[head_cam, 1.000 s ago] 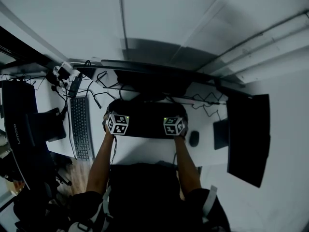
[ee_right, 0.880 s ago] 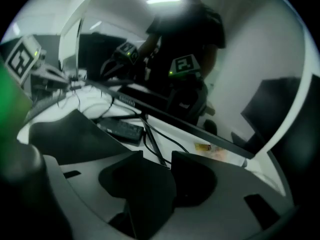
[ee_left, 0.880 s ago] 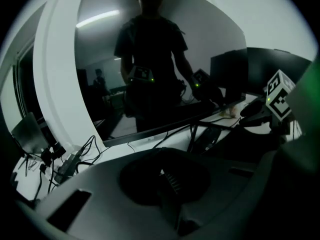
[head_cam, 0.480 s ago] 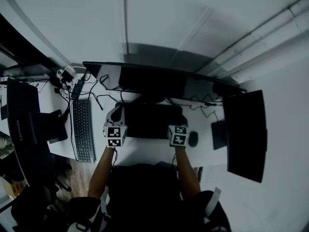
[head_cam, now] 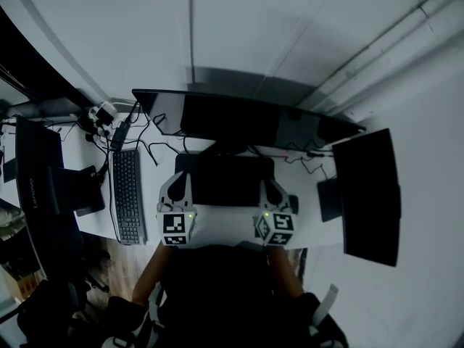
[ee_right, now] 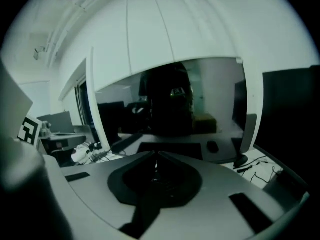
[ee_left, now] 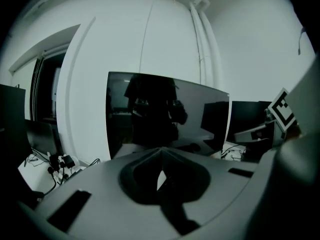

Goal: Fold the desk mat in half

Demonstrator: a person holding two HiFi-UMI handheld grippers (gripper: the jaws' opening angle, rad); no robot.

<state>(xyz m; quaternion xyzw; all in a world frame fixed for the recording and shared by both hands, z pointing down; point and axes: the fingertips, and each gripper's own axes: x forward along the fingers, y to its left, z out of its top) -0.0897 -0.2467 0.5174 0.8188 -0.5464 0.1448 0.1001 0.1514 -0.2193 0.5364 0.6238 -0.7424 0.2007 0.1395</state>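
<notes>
Fingers of the left gripper [ee_left: 160, 151] are pressed together on nothing. The right gripper's [ee_right: 156, 155] jaws have just been closing and now meet with nothing between them. Both hang over the front edge of the desk [head_cam: 217, 227], clear of the desk mat [head_cam: 225, 181]. The mat lies dark and flat at the middle of the desk, its far edge close under the wide monitor [head_cam: 232, 118]. I cannot tell whether it is already doubled.

If the fold is yet to come, I'd say both jaws must part, take the mat's 2 near corners at once, lift evenly and carry them to the far edge so the crease runs straight.

Room is tight. The keyboard [head_cam: 126, 194] lies toward the desk's left edge, the mouse [ee_right: 213, 146] sits just beside the mat's right edge, and cables [head_cam: 304, 154] trail along the back edge.
</notes>
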